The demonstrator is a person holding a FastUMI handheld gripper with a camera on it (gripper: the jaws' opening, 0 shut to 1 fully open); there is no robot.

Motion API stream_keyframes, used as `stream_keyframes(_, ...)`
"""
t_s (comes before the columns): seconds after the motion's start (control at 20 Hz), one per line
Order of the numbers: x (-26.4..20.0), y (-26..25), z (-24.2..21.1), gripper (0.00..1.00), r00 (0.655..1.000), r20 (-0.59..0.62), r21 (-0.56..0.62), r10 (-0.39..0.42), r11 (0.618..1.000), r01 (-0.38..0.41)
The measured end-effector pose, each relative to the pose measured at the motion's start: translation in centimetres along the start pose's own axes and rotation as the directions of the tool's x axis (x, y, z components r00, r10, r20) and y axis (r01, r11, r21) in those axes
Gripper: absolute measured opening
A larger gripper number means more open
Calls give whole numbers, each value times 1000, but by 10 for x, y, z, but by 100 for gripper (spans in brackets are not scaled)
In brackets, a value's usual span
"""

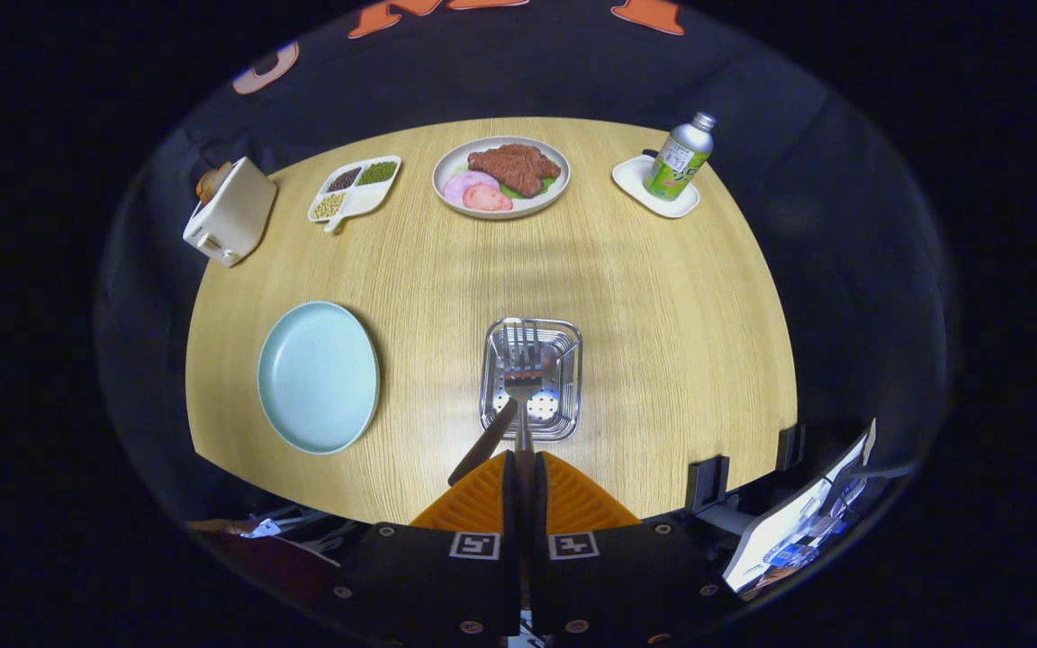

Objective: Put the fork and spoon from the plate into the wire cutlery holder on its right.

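My gripper (525, 457) is shut on the thin handle of a metal fork (524, 364). The fork points away from me, and its tines hang over the inside of the square wire cutlery holder (572, 378), just ahead of my fingers. A dark utensil handle (482, 443) leans out of the holder's near left corner; its head is hidden, so I cannot tell whether it is the spoon. To the left of the holder sits the pale blue plate (318, 376) with nothing on it.
At the table's far side stand a white toaster (230, 214), a divided dish of beans (355, 187), a plate of meat (501, 176) and a bottle (680, 157) on a small white tray (640, 184). A device with a screen (798, 522) is clamped at the near right edge.
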State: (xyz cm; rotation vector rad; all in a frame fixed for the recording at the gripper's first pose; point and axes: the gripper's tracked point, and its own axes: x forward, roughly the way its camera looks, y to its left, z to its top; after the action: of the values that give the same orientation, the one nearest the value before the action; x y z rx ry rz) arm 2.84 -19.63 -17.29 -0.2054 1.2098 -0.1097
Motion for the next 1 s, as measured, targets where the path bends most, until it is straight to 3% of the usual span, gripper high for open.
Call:
stream_keyframes(0.55, 23, -3, -4, 5, 981, -194, -55, -15, 998, 5)
stream_keyframes(0.9, 25, -5, 5, 13, 985, -171, -46, -13, 999, 5)
stream_keyframes(1.0, 23, -11, 12, 24, 990, -134, -56, -32, 998, 24)
